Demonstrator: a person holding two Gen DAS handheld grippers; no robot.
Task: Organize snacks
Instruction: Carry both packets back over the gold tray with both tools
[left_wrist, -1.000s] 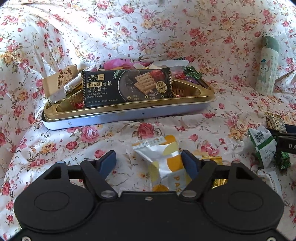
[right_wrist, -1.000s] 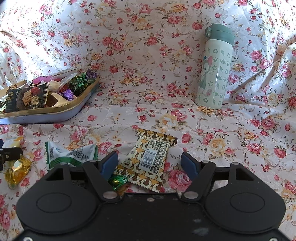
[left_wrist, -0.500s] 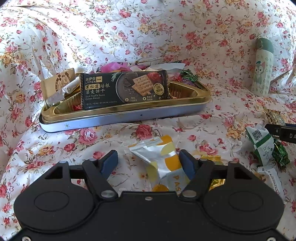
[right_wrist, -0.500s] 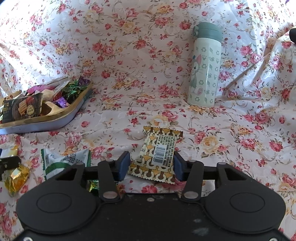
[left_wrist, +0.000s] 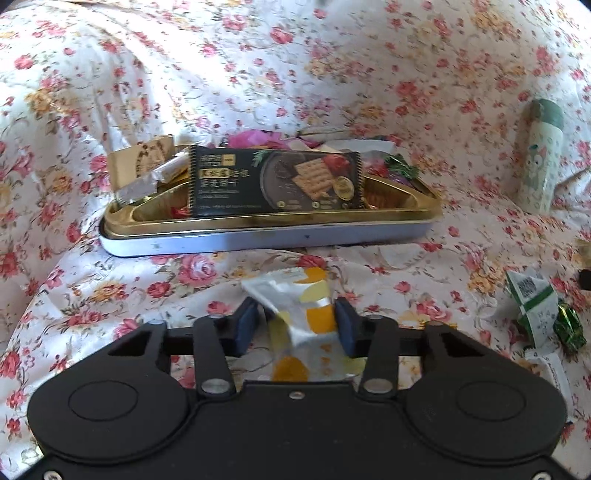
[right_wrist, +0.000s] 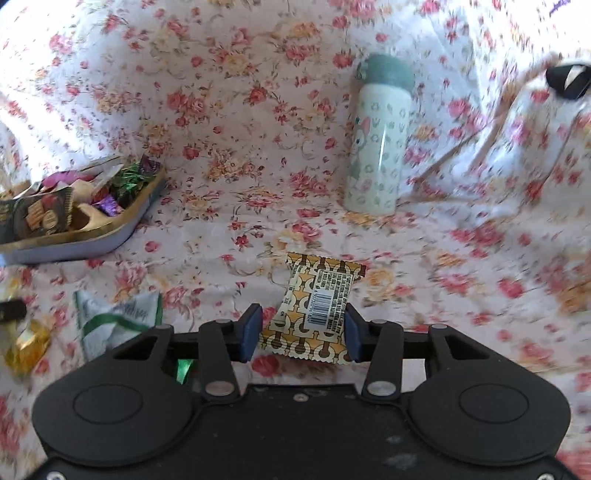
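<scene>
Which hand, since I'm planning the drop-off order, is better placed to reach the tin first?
Left. Its gripper, jaws closing on the silver packet, faces the tin straight ahead and near. The right gripper, closing on the brown packet, has the tin far off to its left.

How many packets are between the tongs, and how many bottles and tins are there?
Packets between closing tongs: 2, silver-and-yellow packet in left tongs, brown patterned packet in right tongs
Green-capped bottle: 1
Snack tin: 1
Total: 4

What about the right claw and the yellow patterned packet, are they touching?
Touching. The right wrist view shows the right gripper closing with the yellow patterned packet between its jaws, both blue pads against its edges.
</scene>
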